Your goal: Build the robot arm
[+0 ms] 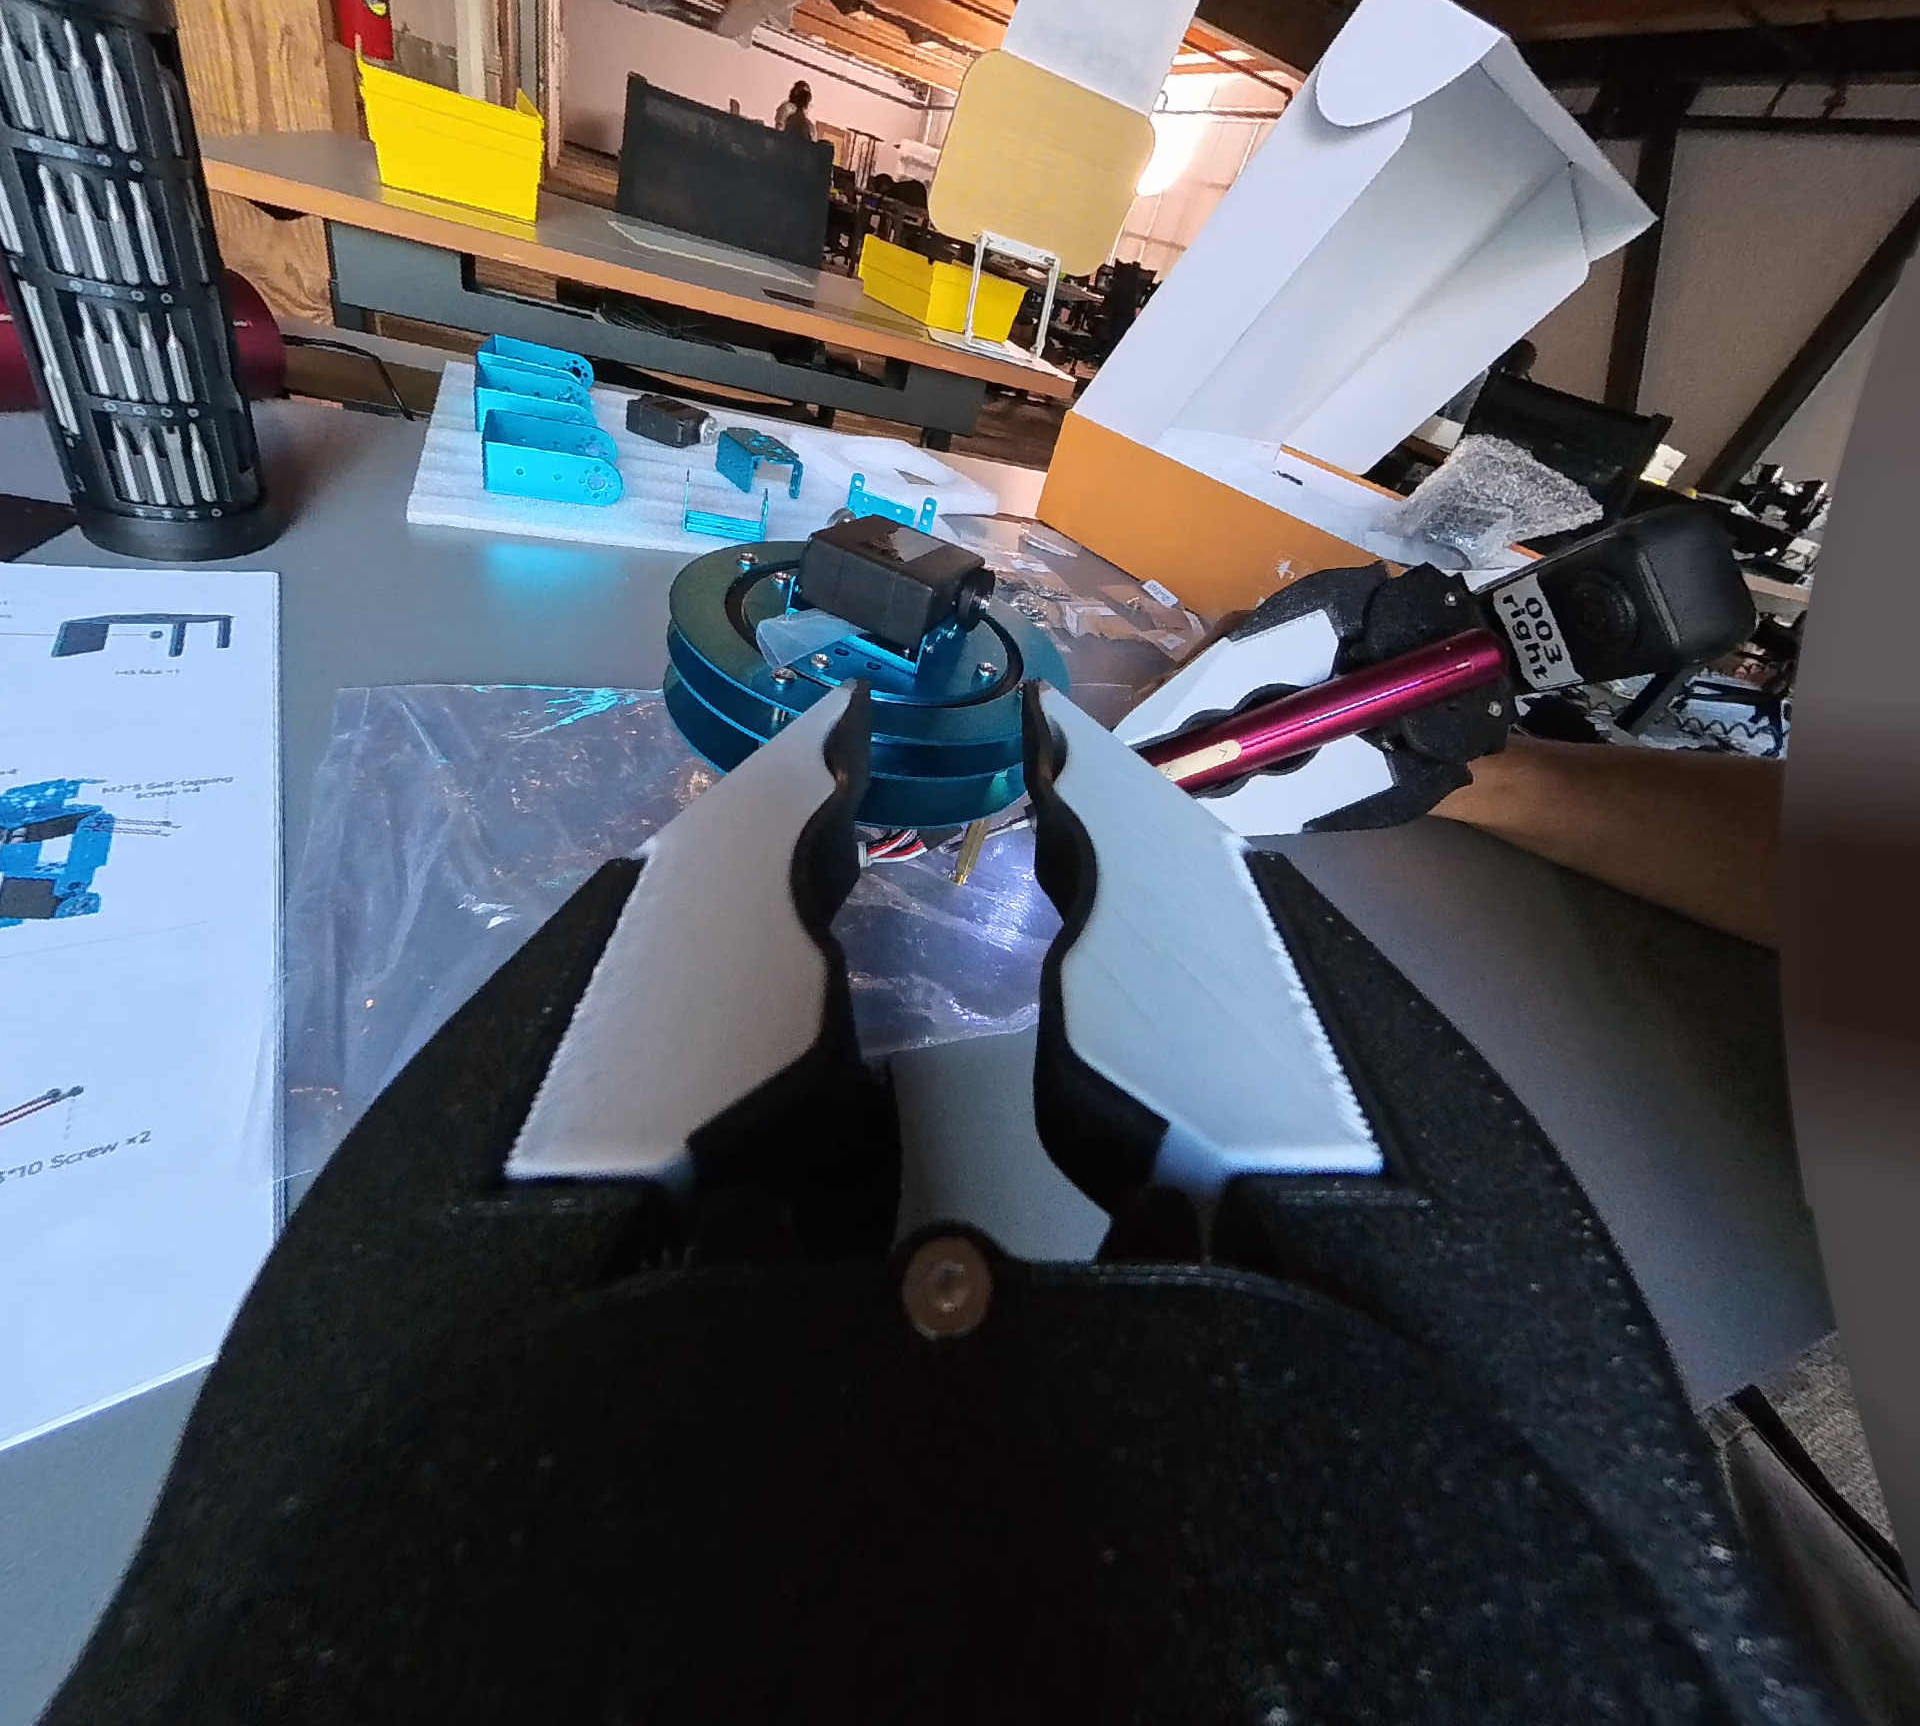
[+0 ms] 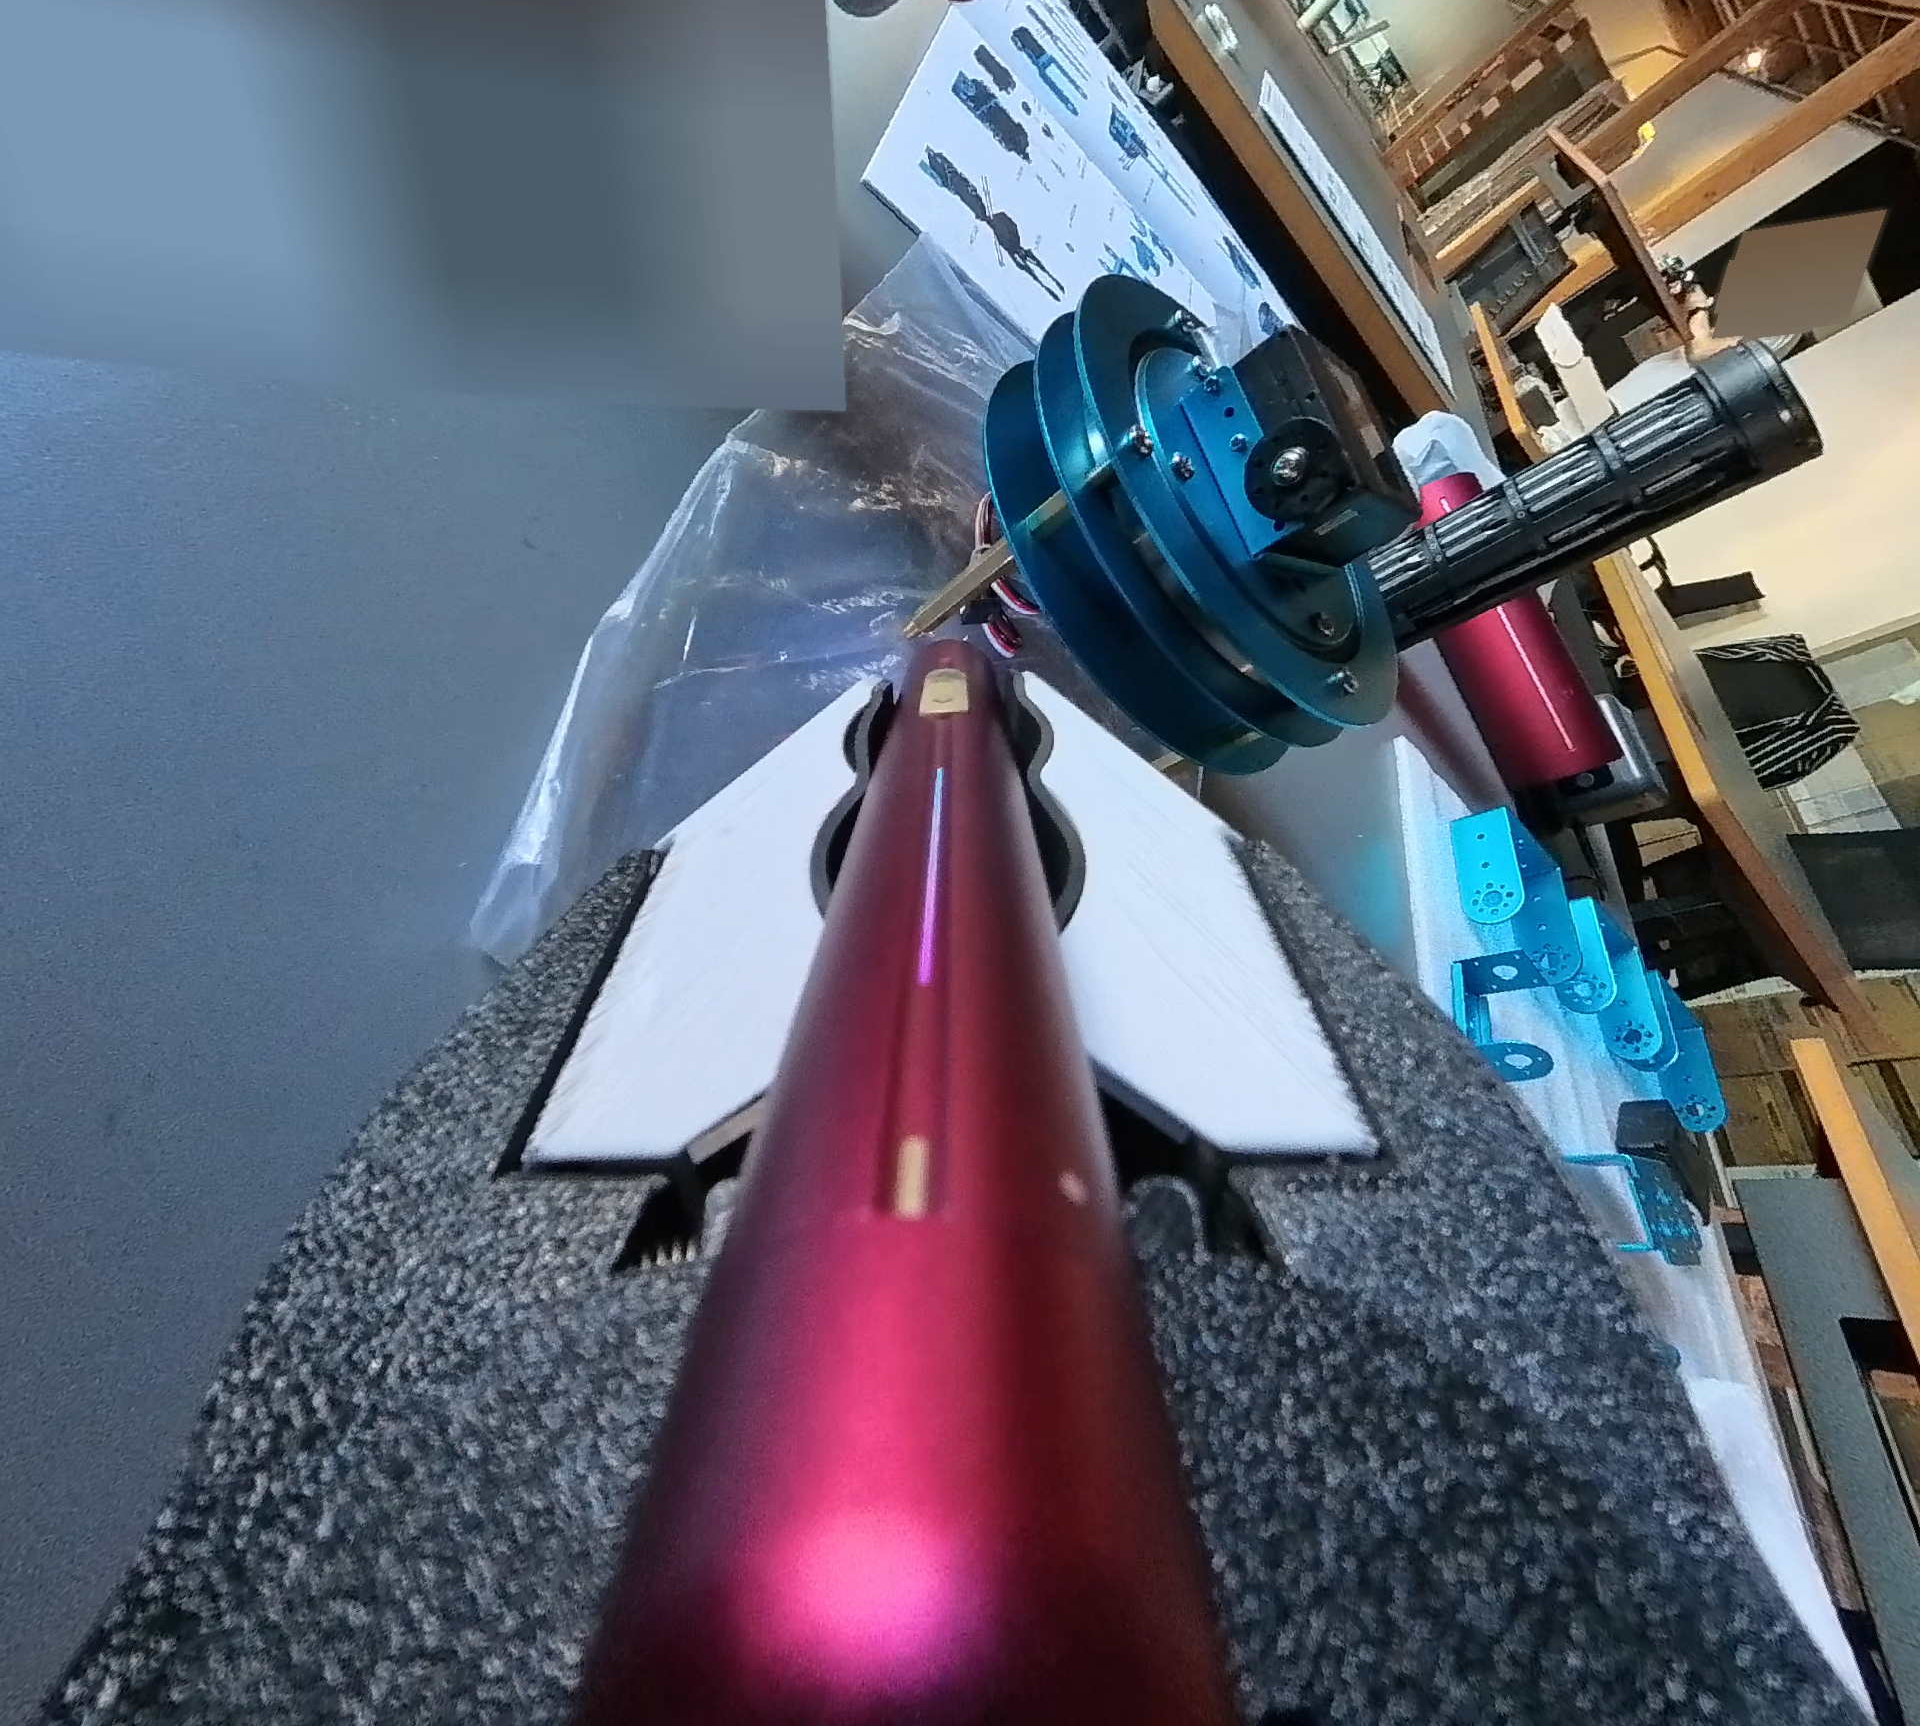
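Observation:
My left gripper [image 1: 942, 694] is open, its tips just short of the near rim of a round blue base [image 1: 707, 627], which sits tilted on the grey table. A black servo [image 1: 883, 580] is mounted in a blue bracket on top of the base. My right gripper [image 2: 951, 689] is shut on a magenta electric screwdriver [image 2: 935, 1053]. The screwdriver's tip meets the end of a brass standoff [image 2: 966, 596] that sticks out from the underside of the base [image 2: 1049, 450]. In the left wrist view the right gripper [image 1: 1179, 767] comes in from the right with the screwdriver [image 1: 1340, 700].
A clear plastic bag [image 1: 488, 845] lies under the base. A printed instruction sheet [image 1: 125, 949] lies left, a black bit holder [image 1: 114, 274] stands far left. A white foam tray [image 1: 447, 481] holds blue brackets. An open white-and-orange box [image 1: 1299, 346] stands at the right. A forearm [image 1: 1621, 814] rests right. There is about 12 cm between the tips of the two grippers. The left tips stand about 7 cm off the black servo [image 1: 883, 580].

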The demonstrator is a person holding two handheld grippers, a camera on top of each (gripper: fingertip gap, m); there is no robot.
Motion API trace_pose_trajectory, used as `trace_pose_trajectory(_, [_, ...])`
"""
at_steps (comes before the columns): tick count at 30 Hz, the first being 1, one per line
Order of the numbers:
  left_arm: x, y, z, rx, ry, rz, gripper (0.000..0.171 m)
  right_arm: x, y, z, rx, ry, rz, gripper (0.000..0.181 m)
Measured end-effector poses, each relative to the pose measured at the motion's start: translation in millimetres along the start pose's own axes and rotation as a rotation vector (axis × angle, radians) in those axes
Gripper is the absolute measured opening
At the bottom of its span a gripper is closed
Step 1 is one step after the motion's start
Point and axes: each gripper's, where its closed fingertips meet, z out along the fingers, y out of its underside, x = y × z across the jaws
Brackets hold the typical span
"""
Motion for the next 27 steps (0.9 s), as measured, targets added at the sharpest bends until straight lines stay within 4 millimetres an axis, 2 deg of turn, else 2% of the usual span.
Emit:
trace_pose_trajectory(7, [2.3,-0.8,-1.0,0.007,0.023,-0.007,0.028,1.8,-1.4,-6.0,0.009,0.024,0.005,0.022])
trace_pose_trajectory(10, [7.2,0.0,-0.5,0.002,0.041,0.016,0.028,0.0,-4.5,-16.4,0.02,0.042,0.019,0.022])
trace_pose_trajectory(12, [11.5,1.8,2.5,-0.01,0.055,0.019,0.028,-3.8,-13.2,-26.7,0.045,0.064,0.027,0.022])
trace_pose_trajectory(13, [17.9,2.9,5.2,-0.015,0.083,0.002,0.028,-6.6,-19.9,-31.7,0.059,0.072,0.031,0.022])
trace_pose_trajectory(16, [53.8,11.5,17.3,-0.062,0.237,-0.106,0.027,-11.9,-45.1,-44.7,0.118,0.133,0.02,0.021])
trace_pose_trajectory(18, [63.5,22.4,28.5,-0.103,0.23,-0.131,0.027,-10.6,-58.7,-53.0,0.136,0.221,-0.004,0.021])
trace_pose_trajectory(21, [62.7,19.5,35.6,-0.056,0.219,-0.213,0.027,-15.0,-70.0,-60.7,0.134,0.312,-0.032,0.022])
trace_pose_trajectory(23, [42.7,14.9,35.7,-0.009,0.152,-0.305,0.027,-10.9,-67.6,-57.2,0.091,0.377,-0.034,0.021])
trace_pose_trajectory(24, [37.0,10.8,32.9,0.023,0.147,-0.34,0.027,-4.8,-65.0,-53.9,0.067,0.407,-0.027,0.022])
trace_pose_trajectory(27, [38.4,7.7,29.5,0.046,0.168,-0.341,0.024,12.5,-67.9,-46.9,0.106,0.436,0.034,0.023])
